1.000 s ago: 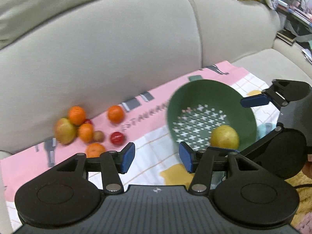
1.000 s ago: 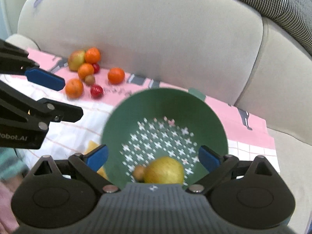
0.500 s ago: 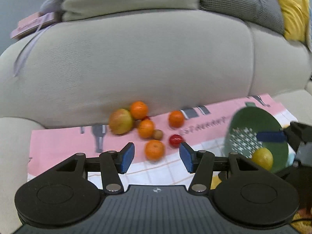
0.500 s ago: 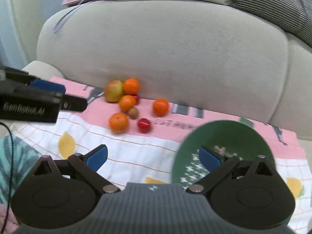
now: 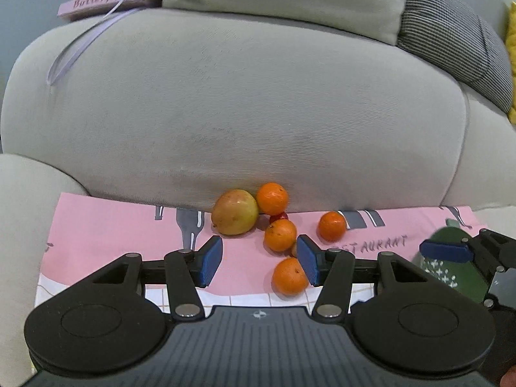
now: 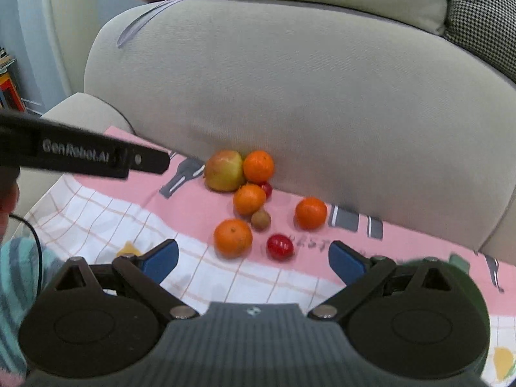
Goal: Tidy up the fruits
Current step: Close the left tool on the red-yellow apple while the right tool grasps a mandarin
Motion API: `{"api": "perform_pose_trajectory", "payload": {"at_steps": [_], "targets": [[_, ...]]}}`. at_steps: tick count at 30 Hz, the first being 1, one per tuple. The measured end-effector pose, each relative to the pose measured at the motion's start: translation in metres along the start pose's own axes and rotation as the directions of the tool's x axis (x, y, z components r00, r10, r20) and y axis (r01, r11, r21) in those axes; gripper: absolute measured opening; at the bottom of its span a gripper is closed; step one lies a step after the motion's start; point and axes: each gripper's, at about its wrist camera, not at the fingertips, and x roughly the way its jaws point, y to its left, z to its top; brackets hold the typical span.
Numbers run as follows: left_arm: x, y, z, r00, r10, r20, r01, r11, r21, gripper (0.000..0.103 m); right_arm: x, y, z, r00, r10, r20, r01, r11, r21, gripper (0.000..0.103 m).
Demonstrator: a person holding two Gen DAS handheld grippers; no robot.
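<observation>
A heap of fruit lies on the pink cloth (image 5: pixel 106 225) against the sofa back: a yellow-red apple (image 5: pixel 234 212) (image 6: pixel 223 174), several oranges (image 5: pixel 289 276) (image 6: pixel 233 237), a small brown fruit (image 6: pixel 260 219) and a red one (image 6: pixel 280 246). My left gripper (image 5: pixel 259 259) is open and empty, its right pad beside the nearest orange. My right gripper (image 6: pixel 254 258) is open and empty, a little short of the fruit. The green colander (image 5: pixel 451 271) shows at the right edge, dark behind my right finger (image 6: pixel 346 262).
The grey sofa backrest (image 5: pixel 258 113) rises right behind the fruit. A pink "Butterfly" box (image 5: pixel 100 0) with a ribbon sits on top of it. The left armrest (image 6: pixel 84 113) is at the cloth's far left. The left gripper's arm (image 6: pixel 84 154) crosses the right wrist view.
Both grippers swung left, away from the green colander and toward the fruit heap, and came closer to it. The colander with the yellow fruit slid to the right edge of view.
</observation>
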Motion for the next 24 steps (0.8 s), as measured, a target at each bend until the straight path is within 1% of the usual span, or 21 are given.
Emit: {"api": "perform_pose_trajectory", "payload": {"at_steps": [2, 4, 8, 10, 13, 14, 16, 19, 22, 24], "targets": [[0.007, 0.005, 0.0, 1.0, -0.003, 0.002, 0.003, 1.0, -0.019, 0.062, 0.007, -0.001, 0.004, 1.0, -0.001, 0.017, 0.001, 1.0, -0.005, 0.095], [0.014, 0.01, -0.001, 1.0, -0.012, 0.003, 0.012, 0.999, -0.035, 0.062, 0.016, -0.002, 0.009, 1.0, -0.008, 0.027, 0.009, 1.0, -0.02, 0.09], [0.032, 0.021, -0.004, 0.998, -0.059, -0.01, 0.058, 0.995, -0.086, 0.062, 0.034, -0.007, 0.014, 0.999, -0.026, 0.025, 0.027, 0.999, -0.047, 0.085], [0.041, 0.023, -0.005, 0.997, -0.068, -0.024, 0.065, 0.993, -0.098, 0.062, 0.043, -0.009, 0.016, 0.999, -0.033, 0.018, 0.034, 0.998, -0.06, 0.078], [0.053, 0.022, -0.006, 0.997, -0.068, -0.042, 0.064, 0.993, -0.096, 0.062, 0.059, -0.015, 0.016, 0.999, -0.042, -0.003, 0.042, 0.996, -0.073, 0.071], [0.058, 0.022, -0.006, 0.997, -0.069, -0.046, 0.065, 0.993, -0.096, 0.062, 0.063, -0.017, 0.017, 0.999, -0.046, -0.011, 0.046, 0.996, -0.072, 0.07], [0.065, 0.021, -0.006, 0.996, -0.076, -0.054, 0.071, 0.993, -0.097, 0.062, 0.074, -0.024, 0.018, 0.998, -0.049, -0.028, 0.047, 0.997, -0.06, 0.063], [0.076, 0.021, -0.004, 0.997, -0.062, -0.049, 0.056, 0.993, -0.105, 0.062, 0.089, -0.035, 0.02, 0.997, -0.057, -0.052, 0.056, 0.998, -0.032, 0.057], [0.088, 0.023, -0.001, 0.999, -0.033, -0.03, 0.029, 0.992, -0.119, 0.062, 0.102, -0.046, 0.023, 0.995, -0.072, -0.067, 0.072, 0.997, 0.008, 0.056], [0.098, 0.026, 0.001, 0.999, -0.021, -0.037, 0.016, 0.992, -0.124, 0.062, 0.111, -0.053, 0.026, 0.994, -0.078, -0.078, 0.081, 0.996, 0.042, 0.056]]}}
